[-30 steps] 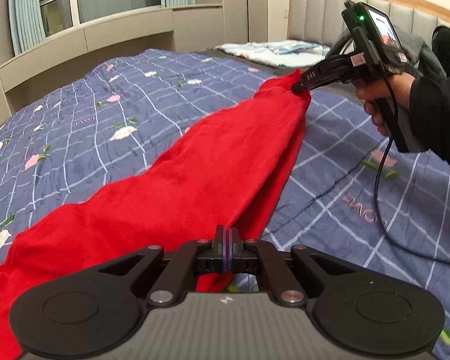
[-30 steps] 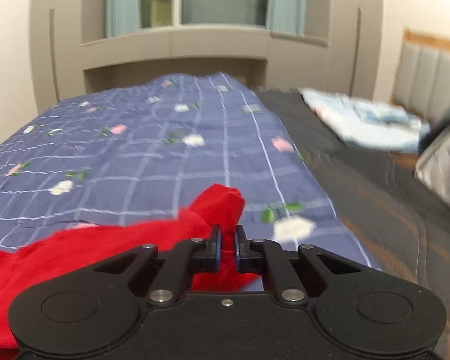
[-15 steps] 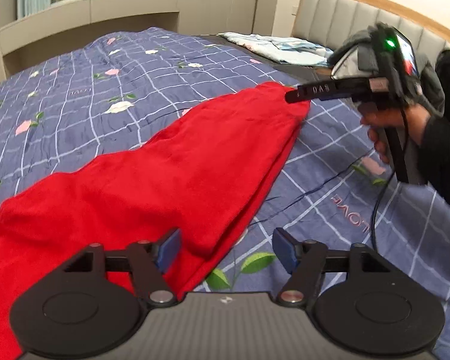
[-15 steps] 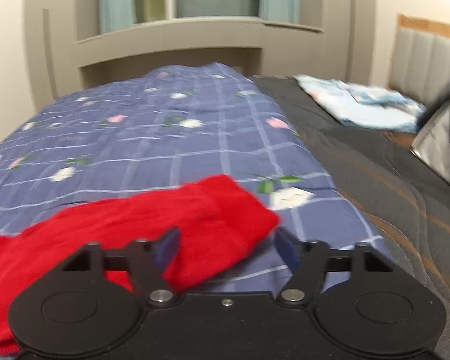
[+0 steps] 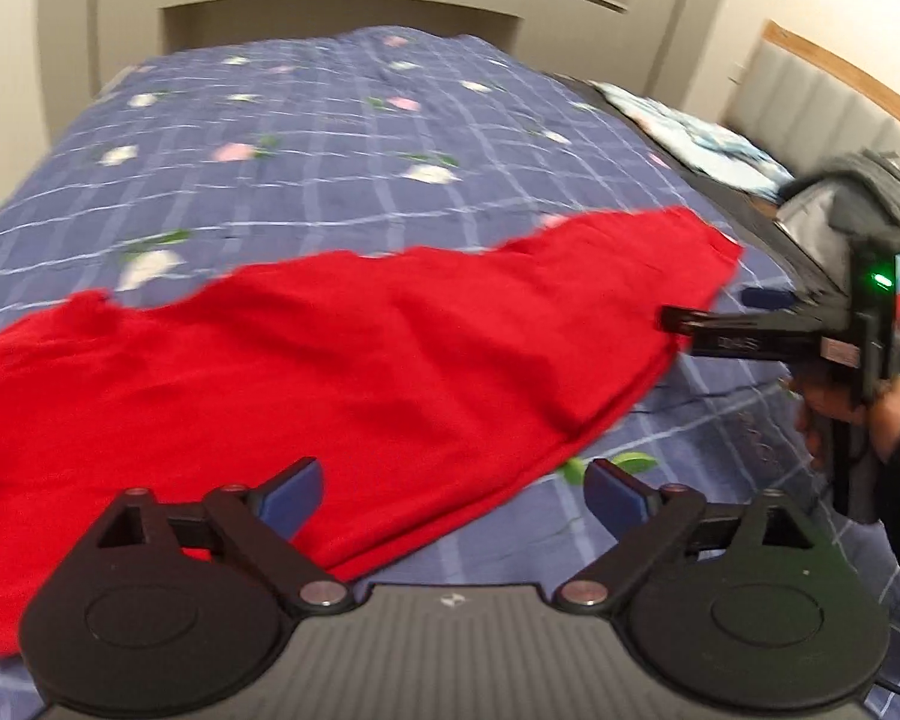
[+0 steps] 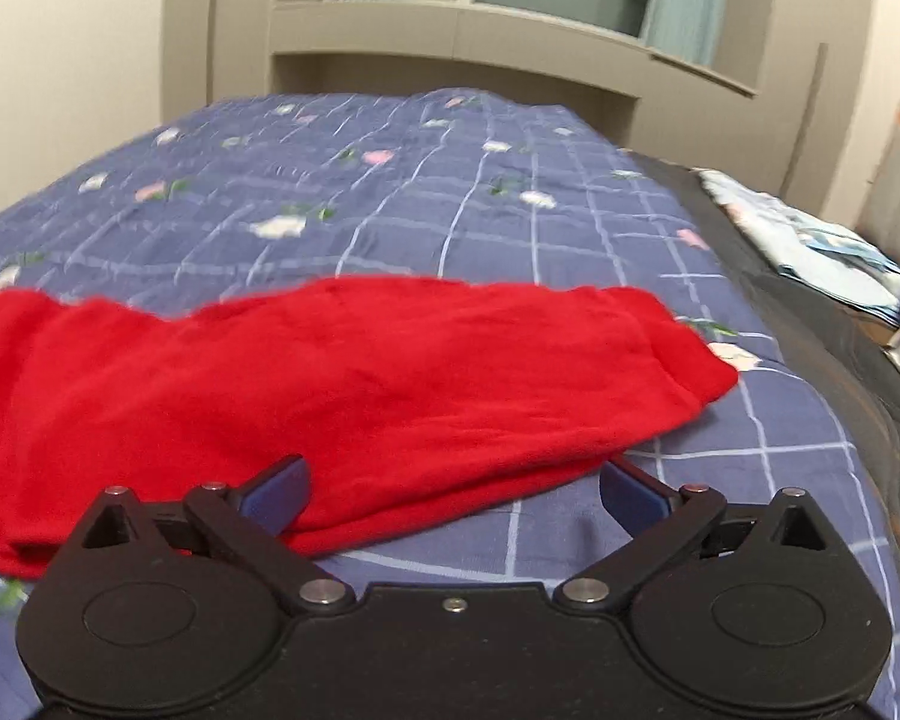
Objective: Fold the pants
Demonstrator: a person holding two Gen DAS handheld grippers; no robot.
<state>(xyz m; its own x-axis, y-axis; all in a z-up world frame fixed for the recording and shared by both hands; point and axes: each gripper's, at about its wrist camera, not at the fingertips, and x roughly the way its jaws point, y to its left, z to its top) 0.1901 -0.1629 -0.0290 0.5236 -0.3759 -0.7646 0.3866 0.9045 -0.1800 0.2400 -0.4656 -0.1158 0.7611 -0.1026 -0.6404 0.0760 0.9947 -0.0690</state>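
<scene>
The red pants (image 5: pixel 354 372) lie flat on the bed, folded lengthwise, running from the left edge to a leg end at the right; they also show in the right wrist view (image 6: pixel 342 378). My left gripper (image 5: pixel 453 489) is open and empty, just above the near edge of the pants. My right gripper (image 6: pixel 453 489) is open and empty, over the near edge by the leg end. In the left wrist view the right gripper (image 5: pixel 714 315) shows from the side, beside the leg end, held by a hand.
The bed is covered by a blue checked quilt with flowers (image 5: pixel 342 138). A light blue folded cloth (image 6: pixel 810 246) lies at the far right by the padded headboard (image 5: pixel 840 96). A grey bundle (image 5: pixel 852 210) sits at the right. Window ledge and wall stand behind.
Both grippers let go of the red pants and opened wide. The pants dropped from a raised, stretched hold to lie flat on the quilt. Both grippers drew back slightly.
</scene>
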